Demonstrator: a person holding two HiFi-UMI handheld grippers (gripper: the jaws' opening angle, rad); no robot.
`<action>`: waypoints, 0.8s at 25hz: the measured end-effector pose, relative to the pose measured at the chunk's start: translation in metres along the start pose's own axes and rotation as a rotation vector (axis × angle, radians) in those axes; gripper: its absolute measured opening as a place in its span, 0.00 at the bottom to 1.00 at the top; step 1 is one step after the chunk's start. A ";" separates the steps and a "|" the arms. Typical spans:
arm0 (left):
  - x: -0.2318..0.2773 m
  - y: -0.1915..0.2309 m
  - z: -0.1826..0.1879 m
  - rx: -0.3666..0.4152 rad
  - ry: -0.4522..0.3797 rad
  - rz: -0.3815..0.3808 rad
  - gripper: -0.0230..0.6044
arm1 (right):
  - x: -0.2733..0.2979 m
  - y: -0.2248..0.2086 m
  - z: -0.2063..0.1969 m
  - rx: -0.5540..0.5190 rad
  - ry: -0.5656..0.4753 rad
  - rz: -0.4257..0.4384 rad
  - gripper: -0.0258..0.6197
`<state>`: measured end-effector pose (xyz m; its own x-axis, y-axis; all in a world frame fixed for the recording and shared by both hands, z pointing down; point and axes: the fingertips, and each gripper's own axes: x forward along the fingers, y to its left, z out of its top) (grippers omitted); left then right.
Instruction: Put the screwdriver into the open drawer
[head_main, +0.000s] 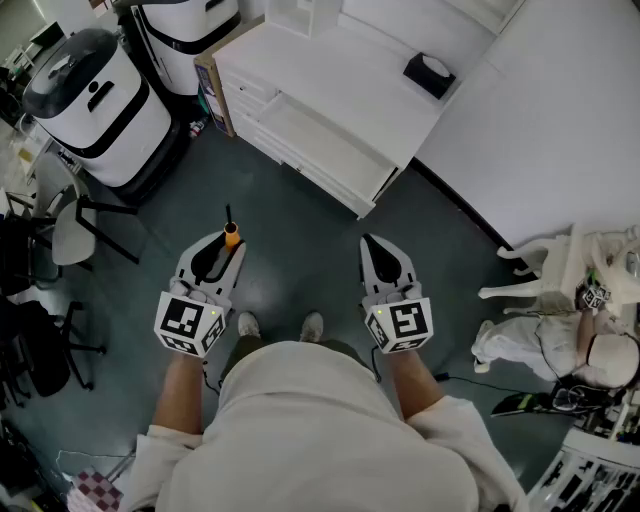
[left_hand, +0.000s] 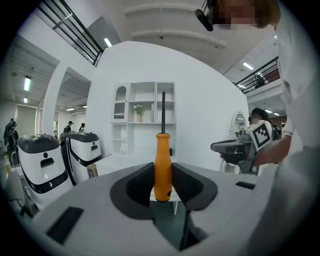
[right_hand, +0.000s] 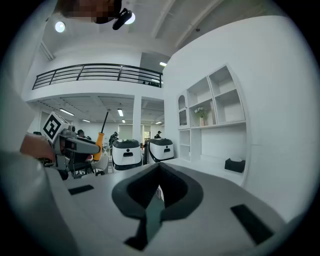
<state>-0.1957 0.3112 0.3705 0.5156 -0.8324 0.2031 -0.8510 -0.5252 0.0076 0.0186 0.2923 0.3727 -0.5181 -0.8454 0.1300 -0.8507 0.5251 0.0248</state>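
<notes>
Head view: I stand on the dark floor (head_main: 300, 230) with both grippers held out in front of me, roughly level. My left gripper (head_main: 226, 247) is clamped on the screwdriver (head_main: 231, 235). The orange handle sits between the pads and the black shaft points away from me toward the far side. Left gripper view confirms the grip: pads pressed on both sides of the handle's lower part, handle upright in that view, shaft running straight up from it. My right gripper (head_main: 369, 243) is to the right of the left one and well apart from it. Right gripper view shows its jaws brought together with nothing between them.

The drawer (head_main: 318, 138) is pulled out from the front of the white cabinet (head_main: 350, 70), far from me across the floor and well apart from the screwdriver. Its inside looks white; I cannot make out any contents. A small black box (head_main: 429, 74) sits on the cabinet top, far right. Two white-and-black machines (head_main: 90, 105) stand at far left, beside the cabinet
</notes>
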 end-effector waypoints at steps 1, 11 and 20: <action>0.000 -0.001 0.000 0.000 0.001 0.000 0.21 | -0.001 0.000 0.000 -0.001 0.000 -0.001 0.04; -0.001 0.000 0.001 -0.001 0.003 -0.003 0.21 | -0.003 0.000 0.001 -0.005 0.001 -0.001 0.04; 0.003 -0.002 0.003 0.002 0.007 -0.009 0.21 | -0.005 -0.007 0.002 0.019 -0.007 -0.016 0.05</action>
<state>-0.1919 0.3097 0.3682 0.5227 -0.8263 0.2099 -0.8459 -0.5333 0.0072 0.0271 0.2929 0.3697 -0.5053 -0.8542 0.1223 -0.8601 0.5100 0.0083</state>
